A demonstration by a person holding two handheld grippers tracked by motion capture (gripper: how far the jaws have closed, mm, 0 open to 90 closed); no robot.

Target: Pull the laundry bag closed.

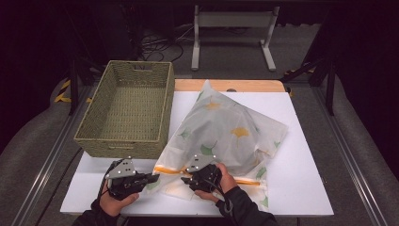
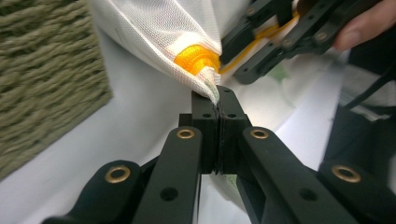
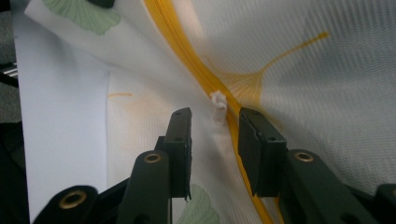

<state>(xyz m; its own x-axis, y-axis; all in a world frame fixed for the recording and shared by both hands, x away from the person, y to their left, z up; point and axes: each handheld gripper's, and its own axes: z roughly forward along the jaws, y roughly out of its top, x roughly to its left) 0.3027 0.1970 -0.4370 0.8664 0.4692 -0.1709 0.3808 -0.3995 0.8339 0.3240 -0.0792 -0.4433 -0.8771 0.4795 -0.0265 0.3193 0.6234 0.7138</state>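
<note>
**Entry: mesh laundry bag, zip end held, pull tab between open jaws**

Item one: mesh bag (image 1: 221, 129), white with leaf print and an orange zip (image 3: 205, 74), lay on the white table (image 1: 301, 188), its near edge under both grippers. A woven basket (image 1: 124, 110) stood beyond the left gripper, touching the bag's left side.

Item two: left gripper (image 2: 218, 100). Jaws were closed flat on the corner of the bag, just below the orange end of the zip tape. The fabric ran up and away from the tips, drawn taut.

Item three: right gripper (image 3: 215, 135). Jaws stood apart, not pressing on anything. The small white pull tab (image 3: 218, 105) sat just ahead of the gap, a little toward the right jaw; the zip line passed under that jaw.

Item four: judged step. The left gripper anchored the zip end while the right lined up to take the tab and run the zip.

Item five: risks, as judged.
- The right jaws could close short of the tab, since it lay ahead of the tips and not between the pads; they would then catch mesh or tape alone.
- Mesh pinched together with the tab could jam the slider.
- The left hold was on a thin edge of cloth; a hard pull along the zip could slip it free and let the bag bunch toward the right gripper.
</note>
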